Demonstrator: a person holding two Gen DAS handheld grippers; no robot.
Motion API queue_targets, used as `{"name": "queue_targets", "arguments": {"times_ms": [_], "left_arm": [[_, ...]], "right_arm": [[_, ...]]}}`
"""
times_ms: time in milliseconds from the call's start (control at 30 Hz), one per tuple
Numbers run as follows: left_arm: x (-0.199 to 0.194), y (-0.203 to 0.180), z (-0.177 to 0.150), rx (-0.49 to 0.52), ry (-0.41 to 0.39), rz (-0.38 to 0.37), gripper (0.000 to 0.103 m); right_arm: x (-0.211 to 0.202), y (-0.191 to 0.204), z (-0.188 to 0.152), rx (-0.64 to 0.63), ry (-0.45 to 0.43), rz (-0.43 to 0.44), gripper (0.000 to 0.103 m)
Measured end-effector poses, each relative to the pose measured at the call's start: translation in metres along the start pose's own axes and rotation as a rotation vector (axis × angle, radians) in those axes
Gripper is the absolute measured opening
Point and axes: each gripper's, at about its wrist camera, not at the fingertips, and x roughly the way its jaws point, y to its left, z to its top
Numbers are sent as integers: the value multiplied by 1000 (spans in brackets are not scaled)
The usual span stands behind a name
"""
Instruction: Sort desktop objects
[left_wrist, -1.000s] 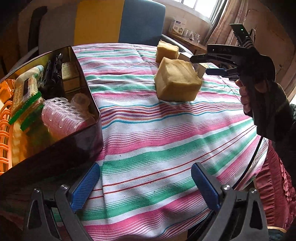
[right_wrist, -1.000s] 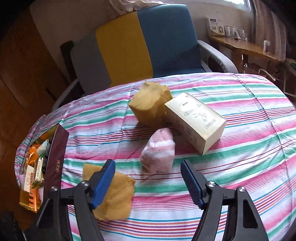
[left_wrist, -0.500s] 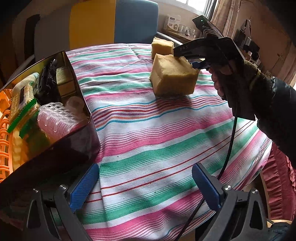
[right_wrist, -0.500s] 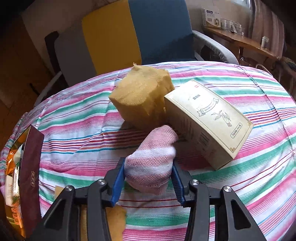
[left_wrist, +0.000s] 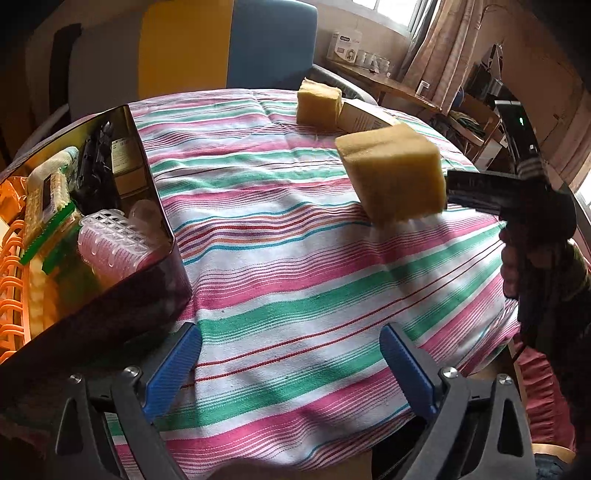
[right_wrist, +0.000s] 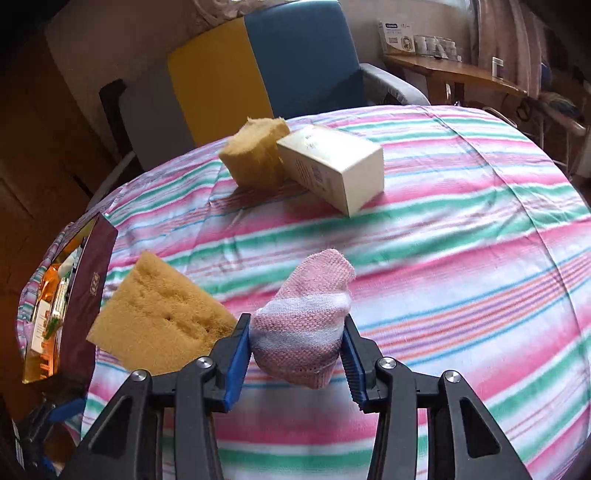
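My right gripper (right_wrist: 295, 354) is shut on a pink and white striped sock (right_wrist: 303, 317) and holds it above the striped tablecloth (right_wrist: 461, 229). A yellow sponge (right_wrist: 162, 317) lies just left of it; it also shows in the left wrist view (left_wrist: 391, 177). A second sponge (right_wrist: 255, 151) leans against a cream carton (right_wrist: 332, 166) at the far side. My left gripper (left_wrist: 291, 373) is open and empty over the near cloth, beside the dark red box (left_wrist: 122, 291). The right gripper's body (left_wrist: 517, 192) shows at the right of the left wrist view.
The dark red box holds pink hair rollers (left_wrist: 110, 240), an orange basket (left_wrist: 14, 266) and several other small items. A blue, yellow and grey armchair (right_wrist: 280, 70) stands behind the table. A wooden side table (right_wrist: 454, 70) stands at the back right.
My right gripper has lifted the sock off the cloth and pulled it back and away from the carton and far sponge. The left gripper has barely moved.
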Motion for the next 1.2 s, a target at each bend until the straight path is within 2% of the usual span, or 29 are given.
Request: {"name": "queue_targets", "arguments": {"times_ms": [100, 200, 333, 467, 700, 933, 1133, 1200], "left_arm": [[-7, -13, 4, 41, -6, -3, 96], [-10, -25, 12, 77, -12, -7, 96], [-11, -35, 30, 56, -4, -71, 96], [-16, -53, 51, 80, -33, -86, 96], [-2, -87, 74, 228, -40, -97, 96], [18, -97, 87, 374, -20, -107, 96], [38, -96, 99, 376, 15, -153, 96], [47, -92, 101, 343, 46, -171, 89]], "right_arm": [[-9, -8, -22, 19, -4, 17, 46], [-14, -10, -29, 17, -22, 19, 46], [-15, -10, -34, 1, -46, 11, 47], [-16, -10, -38, -16, -71, 3, 48], [-19, -13, -46, -30, -113, 17, 48], [-18, -18, -49, -24, -138, 55, 48], [-18, -18, -50, -28, -144, 61, 49], [-18, -19, -50, -28, -144, 66, 50]]}}
